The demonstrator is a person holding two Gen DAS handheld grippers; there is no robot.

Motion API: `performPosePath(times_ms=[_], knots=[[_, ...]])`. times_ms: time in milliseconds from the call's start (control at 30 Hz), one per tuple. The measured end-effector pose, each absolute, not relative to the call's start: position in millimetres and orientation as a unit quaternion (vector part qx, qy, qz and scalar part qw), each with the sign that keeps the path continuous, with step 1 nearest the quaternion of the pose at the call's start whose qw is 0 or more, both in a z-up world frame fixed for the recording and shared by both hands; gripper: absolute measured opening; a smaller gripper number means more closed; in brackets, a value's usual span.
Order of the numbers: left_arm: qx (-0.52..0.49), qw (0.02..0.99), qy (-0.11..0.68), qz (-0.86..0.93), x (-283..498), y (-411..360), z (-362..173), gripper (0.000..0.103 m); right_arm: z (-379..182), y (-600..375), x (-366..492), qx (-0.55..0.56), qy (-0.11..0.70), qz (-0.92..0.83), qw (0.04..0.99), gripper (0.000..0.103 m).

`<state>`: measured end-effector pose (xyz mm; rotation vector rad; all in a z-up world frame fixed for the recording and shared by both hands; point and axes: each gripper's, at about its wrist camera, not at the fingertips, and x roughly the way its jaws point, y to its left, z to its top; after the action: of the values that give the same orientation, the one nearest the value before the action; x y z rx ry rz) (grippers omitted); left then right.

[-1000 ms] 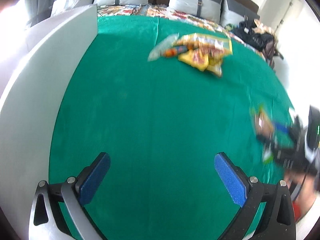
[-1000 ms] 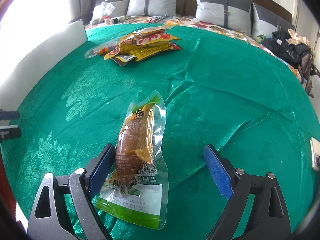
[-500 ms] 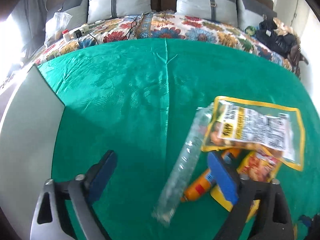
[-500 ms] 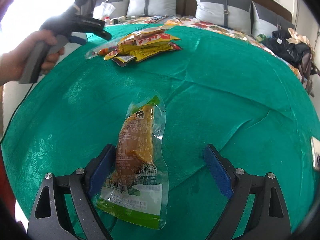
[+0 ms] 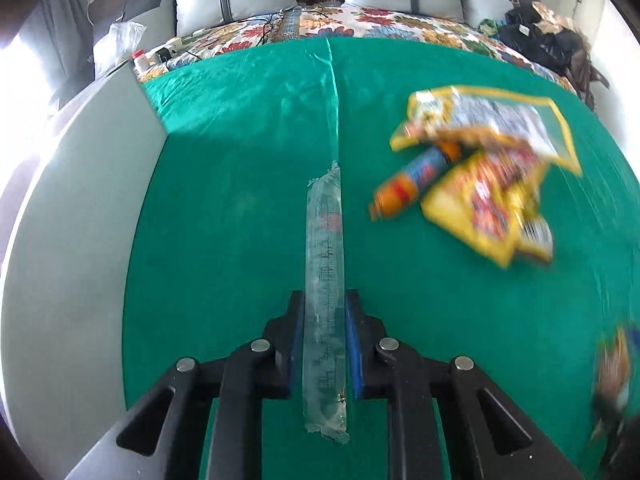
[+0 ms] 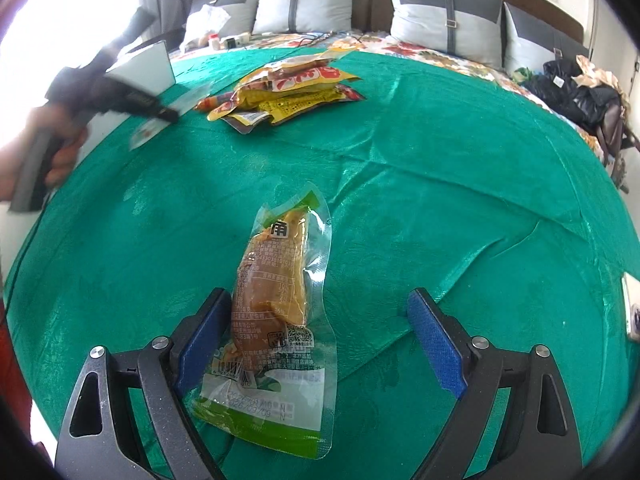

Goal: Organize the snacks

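Snack stick pinched lengthwise in left tongs, likely for sorting; right tongs gaped around pouch, unclamped.

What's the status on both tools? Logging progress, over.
Left tool shut on clear stick pack, clear of snack pile. Right tool open, straddling drumstick pouch. Nothing blocking.

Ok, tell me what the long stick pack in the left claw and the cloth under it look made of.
Long stick pack: thin clear plastic film, glossy; the green shows through it and its end is crimped. Cloth: woven fabric with a satin sheen, likely synthetic; it creases and catches highlights. The left claw grips the pack.
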<state>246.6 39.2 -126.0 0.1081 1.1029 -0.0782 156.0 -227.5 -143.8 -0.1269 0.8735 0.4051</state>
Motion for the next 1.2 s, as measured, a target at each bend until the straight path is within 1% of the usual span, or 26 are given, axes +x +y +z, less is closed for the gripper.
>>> performPosePath(times_ms=[167,300,333,367,400,433,467,533,567,667,700,800,1200], knots=[[0.032,0.849,0.526,-0.037,161.4,44.6,-126.6,0.019,-143.8,-227.4,156.1,-0.061,0.42,0.195,0.884,0.091],[0.009,0.855,0.518,-0.036,113.8,48.0,-126.9,0.02,-143.7,-227.8,156.2,-0.062,0.42,0.194,0.884,0.091],[0.005,0.856,0.516,-0.035,107.8,47.6,-127.6,0.025,-143.7,-227.8,156.2,-0.062,0.42,0.194,0.885,0.091],[-0.003,0.856,0.515,-0.041,103.1,49.0,-127.8,0.044,-143.7,-227.9,156.3,-0.062,0.42,0.194,0.885,0.091],[-0.011,0.855,0.516,-0.047,101.2,50.3,-128.6,0.06,-143.7,-227.7,156.3,-0.063,0.42,0.193,0.885,0.091],[-0.018,0.854,0.518,-0.047,100.9,53.5,-129.1,0.088,-143.7,-227.6,156.3,-0.064,0.42,0.193,0.885,0.091],[-0.022,0.857,0.513,-0.043,100.0,56.4,-127.9,0.094,-143.6,-227.8,156.4,-0.063,0.42,0.193,0.885,0.091],[-0.026,0.86,0.509,-0.041,96.9,62.1,-130.2,0.094,-143.8,-227.9,156.0,-0.063,0.419,0.193,0.885,0.091],[-0.028,0.853,0.519,-0.046,96.8,63.6,-135.2,0.097,-143.8,-228.0,156.0,-0.063,0.419,0.193,0.885,0.091],[0.029,0.858,0.51,-0.056,93.4,52.4,-140.4,0.103,-143.8,-228.1,156.1,-0.063,0.419,0.193,0.885,0.091],[0.041,0.869,0.489,-0.064,87.9,49.8,-141.2,0.103,-143.9,-228.1,156.1,-0.063,0.419,0.193,0.885,0.091],[0.034,0.887,0.455,-0.069,76.8,54.4,-145.9,0.103,-144.2,-227.8,156.1,-0.063,0.42,0.193,0.885,0.091],[0.033,0.89,0.45,-0.068,76.9,55.7,-144.3,0.103,-144.6,-228.4,156.1,-0.063,0.419,0.193,0.885,0.091]])
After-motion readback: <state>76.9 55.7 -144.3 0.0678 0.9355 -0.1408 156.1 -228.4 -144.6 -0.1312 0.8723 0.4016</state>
